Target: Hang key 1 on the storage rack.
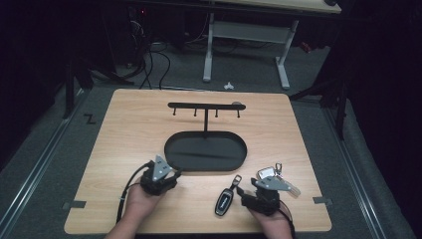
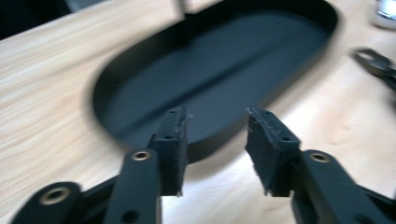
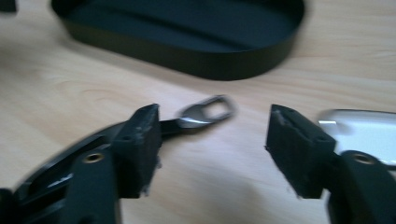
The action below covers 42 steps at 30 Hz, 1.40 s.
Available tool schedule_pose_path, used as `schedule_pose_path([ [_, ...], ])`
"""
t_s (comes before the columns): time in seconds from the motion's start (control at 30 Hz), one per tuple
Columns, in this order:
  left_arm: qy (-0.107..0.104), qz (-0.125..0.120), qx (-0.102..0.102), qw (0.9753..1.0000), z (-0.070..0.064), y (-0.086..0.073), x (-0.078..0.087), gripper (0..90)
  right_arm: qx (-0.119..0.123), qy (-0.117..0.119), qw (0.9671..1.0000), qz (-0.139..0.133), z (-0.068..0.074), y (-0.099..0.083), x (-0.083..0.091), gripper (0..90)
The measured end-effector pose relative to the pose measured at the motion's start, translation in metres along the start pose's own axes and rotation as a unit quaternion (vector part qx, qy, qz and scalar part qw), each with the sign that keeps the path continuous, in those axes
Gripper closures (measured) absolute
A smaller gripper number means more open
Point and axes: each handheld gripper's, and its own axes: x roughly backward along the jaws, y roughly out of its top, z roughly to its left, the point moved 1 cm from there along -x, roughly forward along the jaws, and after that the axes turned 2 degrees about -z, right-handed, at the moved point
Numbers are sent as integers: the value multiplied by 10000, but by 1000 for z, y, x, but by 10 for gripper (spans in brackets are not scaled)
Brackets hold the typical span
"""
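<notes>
Where jaws stand parted and empty: left gripper (image 2: 215,135) at the black oval tray's (image 1: 238,160) near rim; right gripper (image 3: 212,140) over the key fob's (image 1: 225,201) metal clip (image 3: 208,111), key bunch (image 1: 271,173) beside, wooden table (image 1: 129,129).

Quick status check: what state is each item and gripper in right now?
Left gripper: open, at the tray's near rim.
Right gripper: open, holding nothing.
Tray: empty.
Hook rack: upright, hooks bare.
Car key: flat on table.
Key bunch: on table by right gripper.
</notes>
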Motion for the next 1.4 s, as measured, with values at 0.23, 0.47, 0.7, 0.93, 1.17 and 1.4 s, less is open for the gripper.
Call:
schedule_pose_path([
  [0.23, 524, 54, 529, 9972, 29, -6, 13, 423, 426, 176, 9982, 371, 41, 2, -25, 169],
  [0.47, 468, 554, 96, 9973, 22, -19, 8, 388, 484, 226, 9958, 743, 42, -2, -32, 170],
  [0.7, 263, 118, 321, 9991, 29, -25, 17, 347, 332, 178, 9967, 718, 19, -8, -15, 241],
  [0.93, 363, 172, 319, 9987, 38, -32, 18, 344, 297, 49, 9965, 782, 4, -13, -5, 292],
  [1.17, 365, 43, 526, 9979, 45, -32, 22, 331, 289, 80, 9958, 869, -16, -15, 8, 406],
  [1.4, 358, -11, 550, 9978, 45, -32, 21, 297, 404, 157, 9966, 696, -19, -10, 14, 388],
])
